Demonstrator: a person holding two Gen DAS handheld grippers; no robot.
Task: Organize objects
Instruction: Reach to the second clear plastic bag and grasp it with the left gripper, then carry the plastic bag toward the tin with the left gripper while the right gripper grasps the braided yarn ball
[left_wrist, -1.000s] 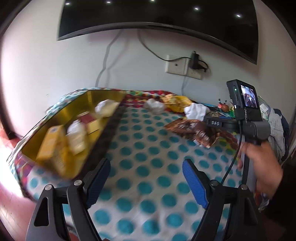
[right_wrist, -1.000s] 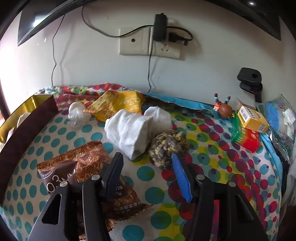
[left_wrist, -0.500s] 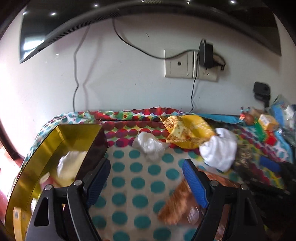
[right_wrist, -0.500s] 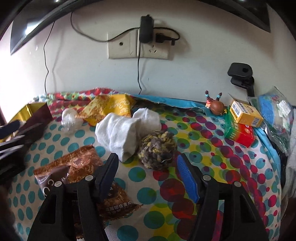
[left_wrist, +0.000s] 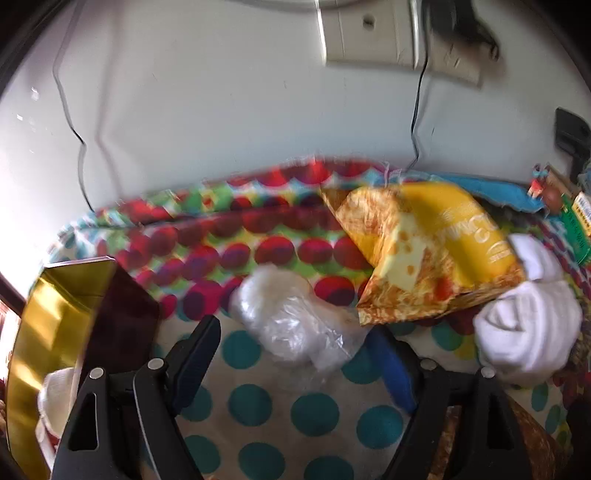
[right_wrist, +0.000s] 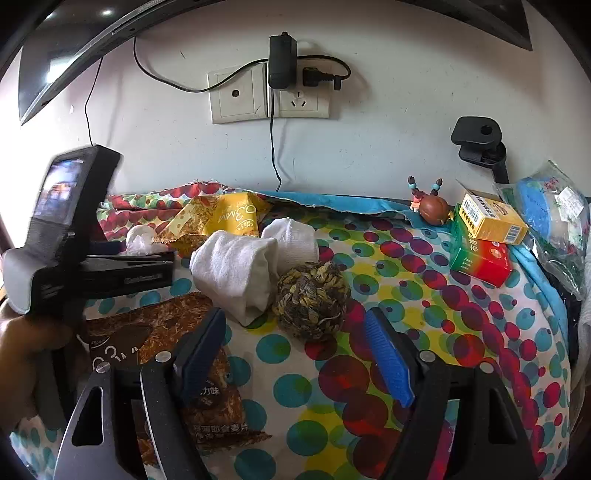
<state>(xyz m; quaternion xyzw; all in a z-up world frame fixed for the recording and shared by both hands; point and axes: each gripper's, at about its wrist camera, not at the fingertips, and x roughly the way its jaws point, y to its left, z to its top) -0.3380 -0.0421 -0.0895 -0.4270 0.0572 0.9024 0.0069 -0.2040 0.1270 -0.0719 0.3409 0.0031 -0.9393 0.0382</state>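
Note:
A clear plastic bag with something white inside (left_wrist: 291, 325) lies on the dotted cloth, just ahead of my open left gripper (left_wrist: 295, 354), partly between its fingers. It also shows in the right wrist view (right_wrist: 140, 240). A gold-lined box (left_wrist: 48, 325) with items inside stands at the left. My right gripper (right_wrist: 295, 350) is open and empty, just short of a woven yarn ball (right_wrist: 312, 297). A rolled white towel (right_wrist: 240, 273), a yellow snack bag (right_wrist: 225, 218) and a brown snack bag (right_wrist: 155, 332) lie nearby.
Stacked small boxes (right_wrist: 484, 240), a small brown figurine (right_wrist: 430, 206) and a plastic-wrapped bundle (right_wrist: 550, 221) sit at the right edge. The wall with sockets and cables (right_wrist: 273, 92) is close behind. The left hand-held gripper body (right_wrist: 66, 236) crosses the right wrist view.
My left gripper has swung right from the gold box and moved forward up to the clear plastic bag. My right gripper has moved back slightly from the yarn ball.

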